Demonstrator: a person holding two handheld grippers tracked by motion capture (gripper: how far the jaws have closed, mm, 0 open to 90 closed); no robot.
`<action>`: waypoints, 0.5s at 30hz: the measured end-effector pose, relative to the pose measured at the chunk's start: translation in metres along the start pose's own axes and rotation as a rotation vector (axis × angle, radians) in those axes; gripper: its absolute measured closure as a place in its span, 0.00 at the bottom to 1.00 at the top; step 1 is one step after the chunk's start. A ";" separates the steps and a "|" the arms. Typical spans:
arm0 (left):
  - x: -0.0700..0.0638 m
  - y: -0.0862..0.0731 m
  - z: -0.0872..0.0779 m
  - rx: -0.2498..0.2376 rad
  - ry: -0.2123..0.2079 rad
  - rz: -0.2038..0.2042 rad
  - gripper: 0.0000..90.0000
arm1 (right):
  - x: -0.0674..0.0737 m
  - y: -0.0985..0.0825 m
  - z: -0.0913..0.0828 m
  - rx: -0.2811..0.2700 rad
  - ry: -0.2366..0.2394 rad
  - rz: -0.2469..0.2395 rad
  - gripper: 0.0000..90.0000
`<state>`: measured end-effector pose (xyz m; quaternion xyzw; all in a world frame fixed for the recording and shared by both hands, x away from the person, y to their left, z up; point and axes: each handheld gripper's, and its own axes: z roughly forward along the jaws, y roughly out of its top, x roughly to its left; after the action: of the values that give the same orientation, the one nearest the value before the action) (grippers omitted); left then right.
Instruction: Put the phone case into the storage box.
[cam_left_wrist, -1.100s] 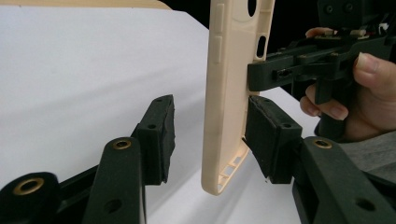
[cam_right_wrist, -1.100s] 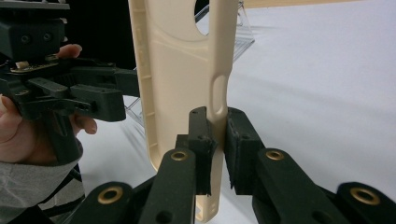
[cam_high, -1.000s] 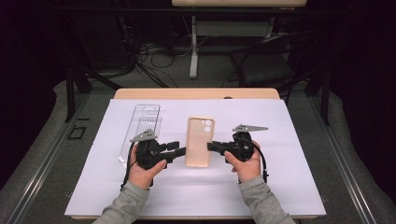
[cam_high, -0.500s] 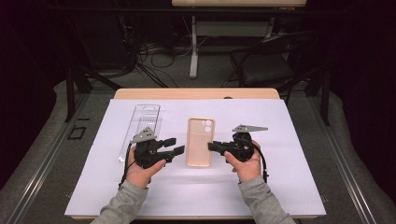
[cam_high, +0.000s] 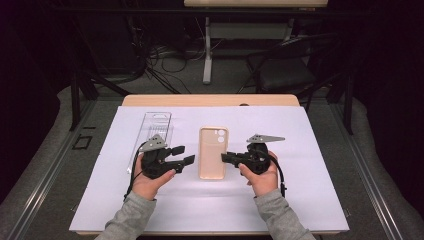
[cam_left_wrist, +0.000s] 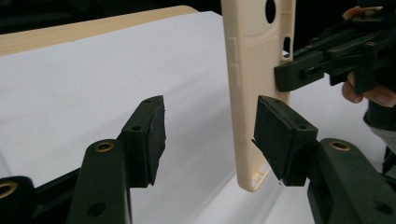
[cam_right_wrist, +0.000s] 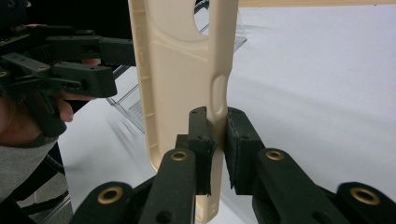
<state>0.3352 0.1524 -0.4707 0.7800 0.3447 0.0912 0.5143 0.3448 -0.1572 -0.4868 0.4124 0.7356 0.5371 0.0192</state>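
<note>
1. Case, beige and phone-shaped, lies in the middle of the white sheet in the high view, long axis running 12 to 6 o'clock, camera cutouts at the 12 o'clock end.
2. Right gripper sits at the case's 3 o'clock, jaws pointing toward 9 o'clock.
3. In the right gripper view its two pads pinch the case's side wall, one pad inside the rim and one outside, nearly closed on it.
4. Left gripper sits at the case's 9 o'clock, just beside it, jaws pointing toward 3 o'clock.
5. Its jaws have just been opening; in the left gripper view they stand about half apart with nothing between them, and one pad lies close by the case's edge; whether it touches I cannot tell.
6. Clear box lies on the sheet at the left gripper's 12 o'clock, well apart from the case.
</note>
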 end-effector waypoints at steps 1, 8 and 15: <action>0.000 0.001 -0.001 -0.003 0.009 0.002 0.49 | 0.000 0.000 0.000 -0.001 0.000 0.001 0.91; 0.001 0.005 -0.009 0.019 0.040 -0.003 0.49 | 0.005 -0.001 0.003 0.003 -0.002 -0.016 0.91; 0.000 0.008 -0.011 0.028 0.058 0.012 0.33 | 0.010 -0.003 0.006 0.008 -0.004 -0.031 0.91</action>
<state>0.3334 0.1585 -0.4591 0.7864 0.3559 0.1122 0.4923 0.3394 -0.1468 -0.4874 0.4021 0.7442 0.5327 0.0275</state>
